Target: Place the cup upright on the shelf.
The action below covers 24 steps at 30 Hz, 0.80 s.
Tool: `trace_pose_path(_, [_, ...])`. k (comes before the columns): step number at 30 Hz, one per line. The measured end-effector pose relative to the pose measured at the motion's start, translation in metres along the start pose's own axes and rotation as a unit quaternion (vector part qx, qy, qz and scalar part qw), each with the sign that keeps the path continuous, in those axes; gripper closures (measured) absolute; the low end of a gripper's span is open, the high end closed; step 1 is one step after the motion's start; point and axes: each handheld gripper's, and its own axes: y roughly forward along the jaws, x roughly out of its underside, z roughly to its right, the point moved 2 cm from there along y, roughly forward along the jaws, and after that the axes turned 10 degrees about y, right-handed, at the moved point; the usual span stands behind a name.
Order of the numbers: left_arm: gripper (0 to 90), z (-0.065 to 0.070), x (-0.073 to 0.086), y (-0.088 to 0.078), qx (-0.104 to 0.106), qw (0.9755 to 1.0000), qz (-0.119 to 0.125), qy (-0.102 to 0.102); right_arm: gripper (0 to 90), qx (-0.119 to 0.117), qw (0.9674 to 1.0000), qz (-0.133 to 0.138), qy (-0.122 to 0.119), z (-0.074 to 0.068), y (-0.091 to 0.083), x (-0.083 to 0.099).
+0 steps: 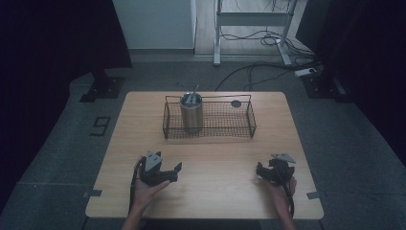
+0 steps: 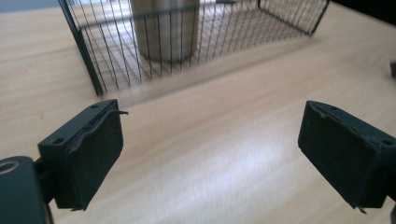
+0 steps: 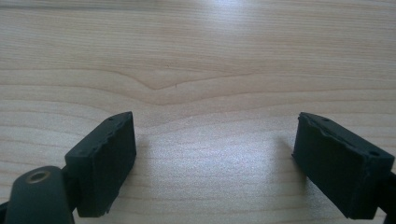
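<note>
You held the left gripper (image 1: 176, 170) low over the near left part of the light wooden table (image 1: 215, 191), and its two black jaws stood apart with nothing between them; in the left gripper view the bare wood showed in the gap of that gripper (image 2: 210, 154). Your left hand (image 1: 146, 189) came in from the near edge and carried it, with the jaws pointing toward the right and a little toward the far side. The black wire mesh basket (image 1: 225, 122) stood on the far middle of the table, well apart from both grippers. Inside the left end of the basket stood the upright cylindrical metal cup (image 1: 191, 115), and a thin metal piece leaned out of its top; what this piece was, I could not tell. In the left gripper view the near corner of the basket (image 2: 93, 70) and the lower part of the cup (image 2: 166, 28) showed beyond the jaws. A small dark round object (image 1: 236, 103) lay at the far right of the basket. You held the right gripper (image 1: 261, 171) at the near right part of the table with your right hand (image 1: 282, 184), and its jaws were also apart, with only wood between them in the right gripper view (image 3: 215, 158).
</note>
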Motion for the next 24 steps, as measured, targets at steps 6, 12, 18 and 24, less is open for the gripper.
trace_pose_path(6, [6.7, 0.006, 0.015, -0.002, 0.007, 0.9997, -0.019, 0.009, 12.9, 0.000, 1.0000, 0.000, 0.000, 0.000, 0.000, 0.000])
trace_pose_path(12, [7.2, 0.006, 0.028, -0.006, 0.009, 0.9996, -0.025, -0.012, 12.9, 0.000, 1.0000, 0.000, 0.000, 0.000, 0.000, 0.000])
trace_pose_path(18, [7.5, 0.006, 0.033, -0.007, 0.010, 0.9994, -0.028, -0.018, 13.0, 0.001, 1.0000, 0.000, 0.000, 0.000, 0.000, 0.000])
trace_pose_path(24, [8.4, 0.005, 0.034, -0.006, 0.012, 0.9993, -0.029, -0.019, 12.9, 0.000, 1.0000, 0.000, 0.001, 0.000, 0.000, 0.000])
